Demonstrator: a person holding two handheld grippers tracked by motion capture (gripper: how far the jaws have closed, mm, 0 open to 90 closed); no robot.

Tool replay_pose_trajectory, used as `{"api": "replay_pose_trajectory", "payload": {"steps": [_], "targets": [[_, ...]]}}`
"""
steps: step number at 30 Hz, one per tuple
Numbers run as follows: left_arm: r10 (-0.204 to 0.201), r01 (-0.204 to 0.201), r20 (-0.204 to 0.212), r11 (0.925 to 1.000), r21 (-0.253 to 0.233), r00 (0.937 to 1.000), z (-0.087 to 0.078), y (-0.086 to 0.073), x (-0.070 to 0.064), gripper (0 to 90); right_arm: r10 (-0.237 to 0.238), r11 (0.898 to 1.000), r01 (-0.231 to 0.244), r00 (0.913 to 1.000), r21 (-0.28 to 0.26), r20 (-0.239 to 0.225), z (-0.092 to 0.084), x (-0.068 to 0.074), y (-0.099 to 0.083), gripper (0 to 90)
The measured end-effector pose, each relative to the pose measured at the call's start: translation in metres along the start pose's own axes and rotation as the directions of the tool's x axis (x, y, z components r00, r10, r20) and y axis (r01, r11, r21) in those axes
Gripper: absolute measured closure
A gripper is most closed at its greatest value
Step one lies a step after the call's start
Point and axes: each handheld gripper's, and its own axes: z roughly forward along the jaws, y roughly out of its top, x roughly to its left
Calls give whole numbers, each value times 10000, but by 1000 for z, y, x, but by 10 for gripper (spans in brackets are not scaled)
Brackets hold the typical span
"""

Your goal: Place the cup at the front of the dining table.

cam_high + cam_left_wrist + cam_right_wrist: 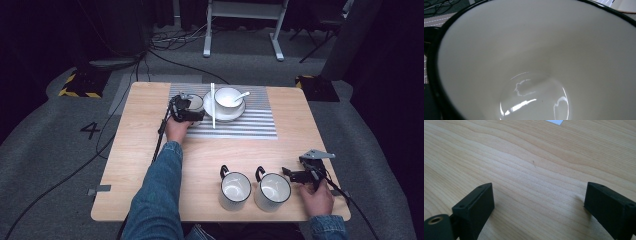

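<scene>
At the far side of the desk (150,165), the left gripper (186,109) sits at a white, black-rimmed mug (195,103) on the striped mat (250,122). The left gripper view looks straight down into that mug's (536,62) glossy empty bowl, so close that whether the fingers are clamped on its wall or merely set against it cannot be told. Just beyond the fingers, on the same mat, a plate (239,112) carries a bowl (228,97) with a spoon (242,94), and a pair of chopsticks (212,105) lies between mug and plate.

At the near right corner the right gripper (295,174) rests low over the desk, its fingers (475,205) spread wide with nothing but bare wood grain (536,165) between them. Just beside those fingers stand two more white mugs, the near mug (272,190) closest and the second mug (234,189) on its far side, both upright with handles pointing away from the person.

The step in hand appears to be setting mugs at the place setting: one is at the mat, two wait. The next move likely calls for the left fingers to let go and back off without tipping the mug, while the right fingers turn toward the near mug's rim or handle and close squarely on it.
</scene>
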Motion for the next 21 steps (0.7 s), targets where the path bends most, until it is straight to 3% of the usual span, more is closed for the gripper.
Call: {"api": "replay_pose_trajectory", "payload": {"steps": [8,14,21], "targets": [[293,-295,-167,9995,-117,9994,-3,-7,-3,30,-34,10000,34,10000,-3,18,0,0,0,91],[145,-148,-164,9996,-228,9998,-3,-8,-4,26,-34,10000,34,10000,-6,19,0,0,0,91],[-37,31,-738,10000,-85,9973,-9,-4,-11,0,-30,10000,30,10000,-2,19,0,0,0,91]]}}
